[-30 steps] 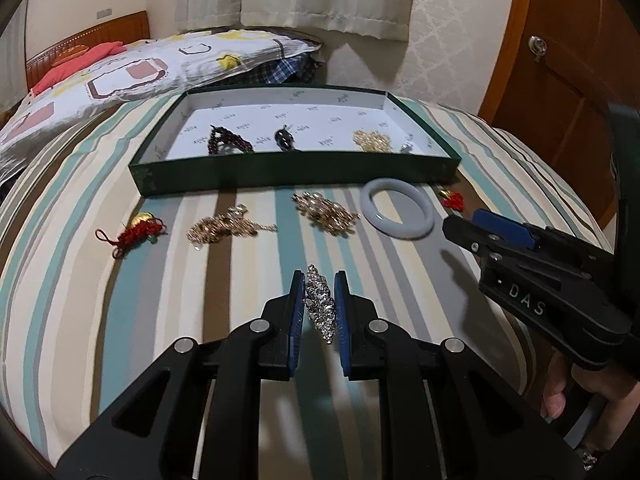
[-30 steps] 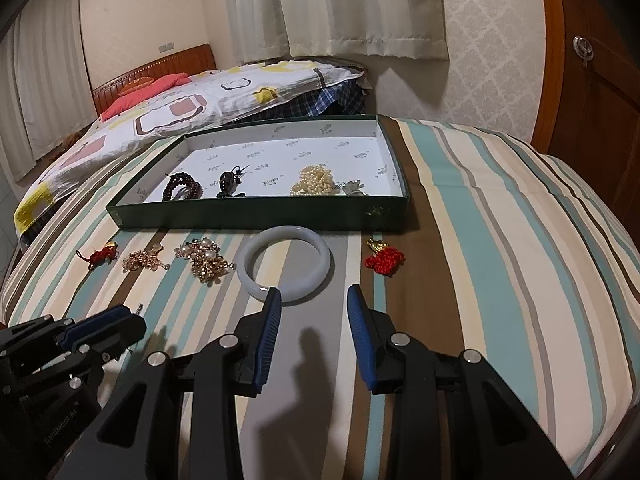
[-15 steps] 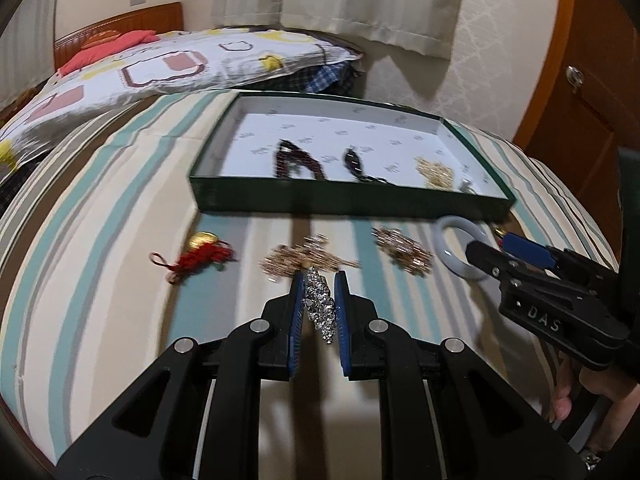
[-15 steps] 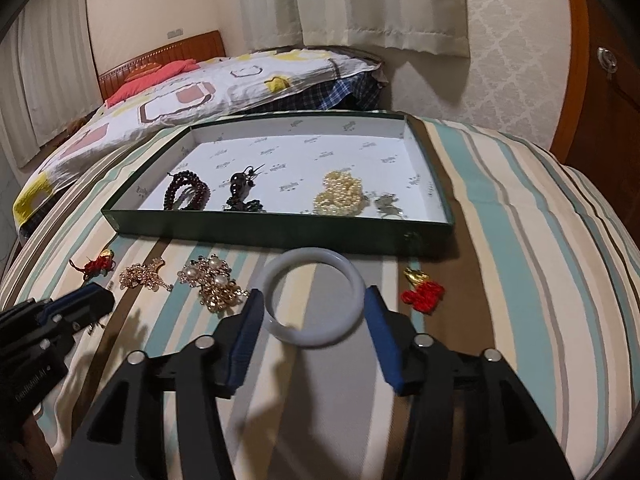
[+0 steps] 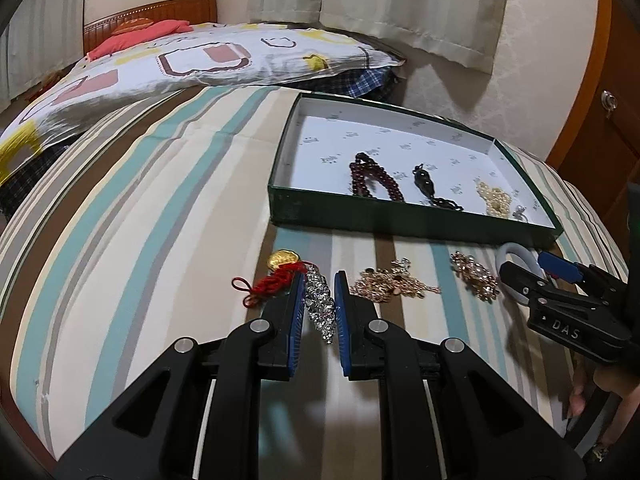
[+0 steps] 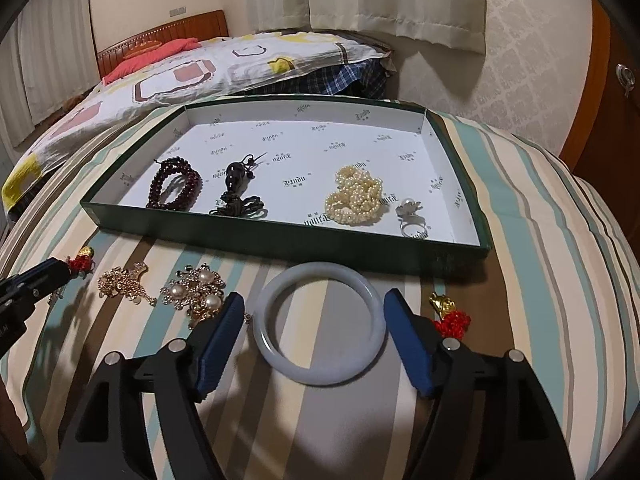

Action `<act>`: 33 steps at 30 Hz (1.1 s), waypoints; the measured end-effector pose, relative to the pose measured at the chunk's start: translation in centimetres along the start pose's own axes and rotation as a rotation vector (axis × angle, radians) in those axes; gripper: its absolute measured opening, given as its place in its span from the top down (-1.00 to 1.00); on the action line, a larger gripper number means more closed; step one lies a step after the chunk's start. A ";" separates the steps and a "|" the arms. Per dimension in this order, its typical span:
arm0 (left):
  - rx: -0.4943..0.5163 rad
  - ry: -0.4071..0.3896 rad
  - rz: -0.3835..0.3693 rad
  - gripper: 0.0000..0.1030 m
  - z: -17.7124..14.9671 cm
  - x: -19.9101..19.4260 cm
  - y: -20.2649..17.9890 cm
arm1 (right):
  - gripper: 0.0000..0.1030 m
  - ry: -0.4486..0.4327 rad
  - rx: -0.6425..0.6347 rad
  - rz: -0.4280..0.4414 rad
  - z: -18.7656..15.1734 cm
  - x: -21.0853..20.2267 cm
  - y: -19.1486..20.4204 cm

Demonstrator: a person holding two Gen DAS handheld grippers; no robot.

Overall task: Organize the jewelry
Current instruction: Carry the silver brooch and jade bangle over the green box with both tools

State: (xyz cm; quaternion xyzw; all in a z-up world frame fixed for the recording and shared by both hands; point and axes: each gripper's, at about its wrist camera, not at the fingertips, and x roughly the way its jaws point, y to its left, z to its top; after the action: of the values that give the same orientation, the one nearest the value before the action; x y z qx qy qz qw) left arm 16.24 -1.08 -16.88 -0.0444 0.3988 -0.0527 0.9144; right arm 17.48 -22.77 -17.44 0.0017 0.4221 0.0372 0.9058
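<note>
Since that pale bangle point(image 6: 322, 322) looks like jade or glass, I'd guess it's stiff, smooth and pretty slippery, with a bit of weight to it, and it would probably chip if it got knocked against something hard. Good thing it's lying flat on the soft striped bed point(image 6: 560, 240). I'd take it across the band on one side, not across the whole ring, since the pads could skate off that rounded outside edge.

In the right wrist view, the right tongs point(image 6: 316, 344) have just been spreading, and they now stand wide with the bangle sitting between the two blue pads, nothing touching it yet as far as I can tell. The ring's far edge is toward 12 o'clock, close to the front wall of the green box point(image 6: 280, 246). A pearl brooch point(image 6: 198, 290) sits at about 10 o'clock, just beside the left pad, and a red tassel charm point(image 6: 450, 318) at about 2 o'clock beside the right pad, so a careless close could snag either one.

The left tongs point(image 5: 320, 300) are pinched on a silver sparkly piece point(image 5: 320, 304), which looks light and a bit floppy, hanging between the pads over the bed. From there the box lies around 1 o'clock, with a gold brooch point(image 5: 390, 284) just right of the tips and another red tassel point(image 5: 276, 280) just left.
</note>
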 end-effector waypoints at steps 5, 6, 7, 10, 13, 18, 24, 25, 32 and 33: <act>-0.006 0.005 0.002 0.71 0.2 0.3 0.4 | -0.40 0.020 0.017 0.005 -0.2 0.6 -0.4; -0.007 0.006 0.002 0.71 0.2 0.3 0.4 | -0.40 0.020 0.012 0.004 -0.3 0.6 -0.3; -0.007 0.007 0.004 0.71 0.2 0.4 0.4 | -0.40 0.019 0.013 0.005 -0.3 0.5 -0.3; -0.011 0.009 0.003 0.71 0.3 0.4 0.6 | -0.34 0.014 0.015 0.007 -0.3 0.4 -0.3; -0.011 0.008 0.003 0.71 0.3 0.4 0.6 | -0.33 0.008 0.029 0.019 -0.4 0.3 -0.5; -0.007 0.002 0.000 0.71 0.6 0.3 0.6 | -0.33 -0.023 0.059 0.023 -0.3 -0.4 -1.2; -0.001 -0.026 -0.018 0.71 1.8 -0.5 0.1 | -0.33 -0.079 0.062 0.043 1.1 -2.2 -1.4; -0.002 -0.030 -0.025 0.71 2.1 -0.5 -0.1 | -0.33 -0.090 0.061 0.044 1.4 -2.4 -1.4; 0.019 -0.099 -0.068 0.71 5.8 -0.7 -1.7 | -0.33 -0.170 0.071 0.044 4.9 -3.1 -2.6; 0.019 -0.107 -0.074 0.71 6.4 -0.7 -1.8 | -0.33 -0.182 0.071 0.042 5.5 -3.1 -2.8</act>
State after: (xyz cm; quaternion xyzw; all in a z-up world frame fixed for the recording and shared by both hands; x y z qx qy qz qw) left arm 20.35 -2.51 -11.88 -0.0531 0.3469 -0.0879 0.9322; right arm 19.95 -25.61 -11.63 0.0460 0.3393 0.0410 0.9387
